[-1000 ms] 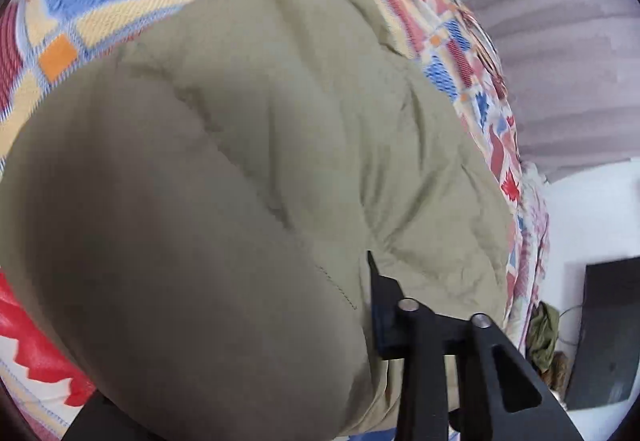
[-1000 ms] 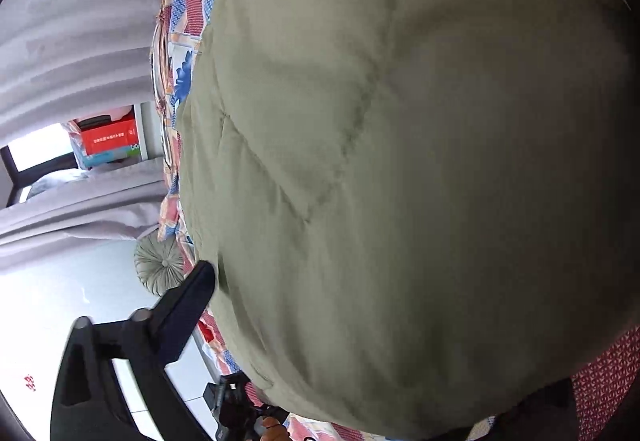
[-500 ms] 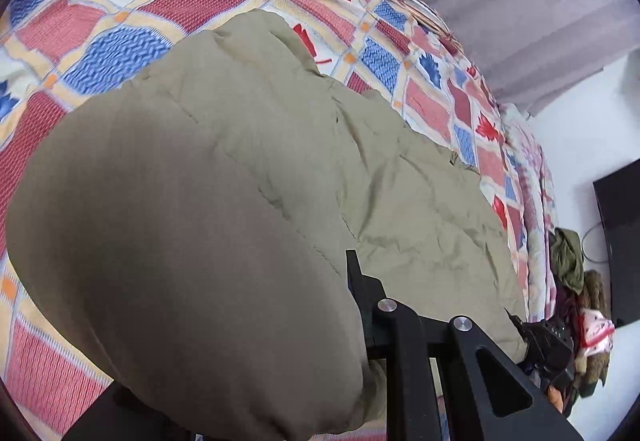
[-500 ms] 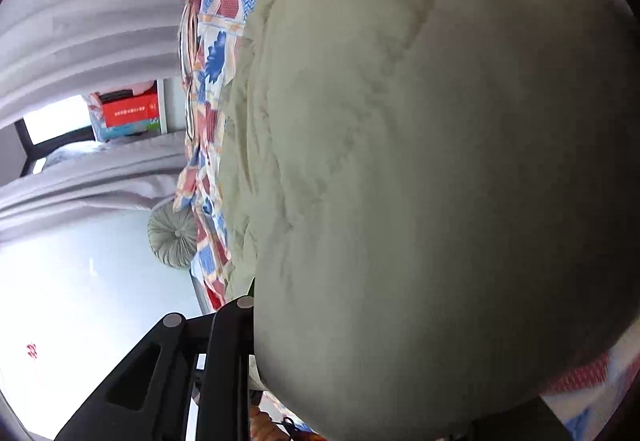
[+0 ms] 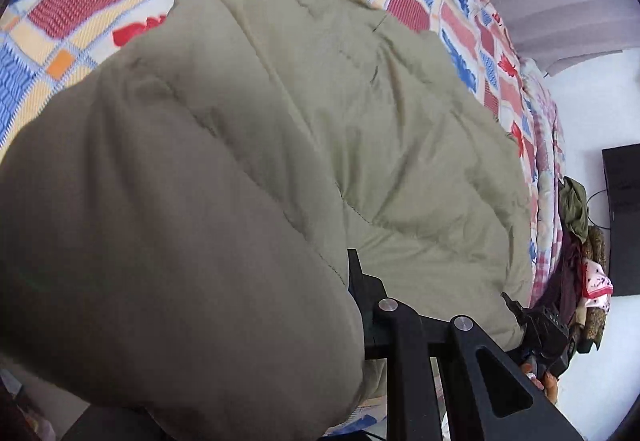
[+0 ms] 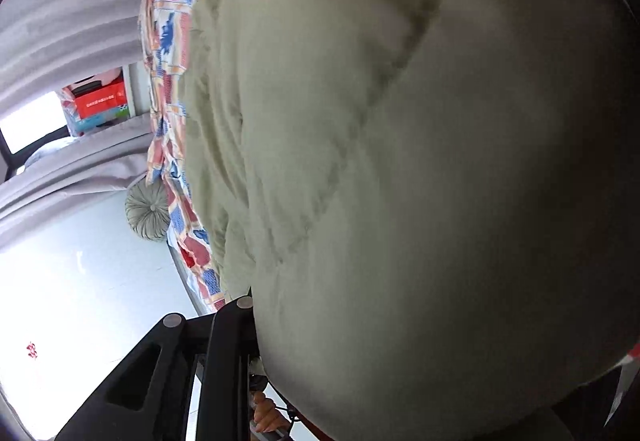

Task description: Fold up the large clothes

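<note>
Garment: a large olive quilted padded coat (image 5: 360,129), spread over the bed's patterned bedspread (image 5: 120,1), its near edge raised towards both cameras.
Feel: by its look soft, puffy and fairly light; it will likely sag, billow and spring back, and the smooth shell may slip.
Left hand-held gripper (image 5: 352,281): clamped on a bulging fold of the coat's near edge.
Right hand-held gripper (image 6: 252,305): nipped onto the coat (image 6: 400,161) at its edge; one finger is hidden by the cloth.
Best hold: deep along a stitched seam or hem, not on the loose puff.
</note>
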`<state>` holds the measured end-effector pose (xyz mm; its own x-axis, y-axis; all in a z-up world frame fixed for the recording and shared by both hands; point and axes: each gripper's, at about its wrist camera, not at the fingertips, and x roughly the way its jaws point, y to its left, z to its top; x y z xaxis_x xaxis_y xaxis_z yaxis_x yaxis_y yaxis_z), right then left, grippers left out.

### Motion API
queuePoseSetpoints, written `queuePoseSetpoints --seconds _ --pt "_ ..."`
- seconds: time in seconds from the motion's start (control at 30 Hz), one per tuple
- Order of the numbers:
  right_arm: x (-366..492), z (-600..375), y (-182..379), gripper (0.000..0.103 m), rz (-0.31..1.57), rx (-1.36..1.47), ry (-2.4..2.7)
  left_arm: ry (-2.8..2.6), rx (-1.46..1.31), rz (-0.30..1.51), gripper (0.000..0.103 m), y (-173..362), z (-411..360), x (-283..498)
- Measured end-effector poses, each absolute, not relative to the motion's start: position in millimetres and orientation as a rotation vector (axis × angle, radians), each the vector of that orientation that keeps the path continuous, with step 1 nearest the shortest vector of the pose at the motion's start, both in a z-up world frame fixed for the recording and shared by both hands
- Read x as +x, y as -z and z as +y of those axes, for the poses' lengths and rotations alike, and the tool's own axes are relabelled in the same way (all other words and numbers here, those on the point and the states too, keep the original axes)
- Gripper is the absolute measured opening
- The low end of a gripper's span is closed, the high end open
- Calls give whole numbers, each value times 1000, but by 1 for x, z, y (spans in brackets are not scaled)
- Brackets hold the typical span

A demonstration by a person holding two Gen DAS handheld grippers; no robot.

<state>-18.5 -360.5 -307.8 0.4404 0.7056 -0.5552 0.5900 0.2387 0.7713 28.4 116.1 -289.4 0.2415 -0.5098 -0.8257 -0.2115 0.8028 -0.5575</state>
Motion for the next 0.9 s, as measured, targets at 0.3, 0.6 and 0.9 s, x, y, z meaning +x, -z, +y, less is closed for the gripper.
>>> queuePoseSetpoints --seconds 0.3,0.6,0.9 --pt "-16 -359 289 42 1295 1366 -31 104 -503 1403 51 268 132 7" --pt "-31 -354 235 59 1391 1158 66 -35 -351 1436 51 232 168 -21" --pt "-23 -316 189 59 1425 1010 7 5 -293 1421 51 200 163 -3"
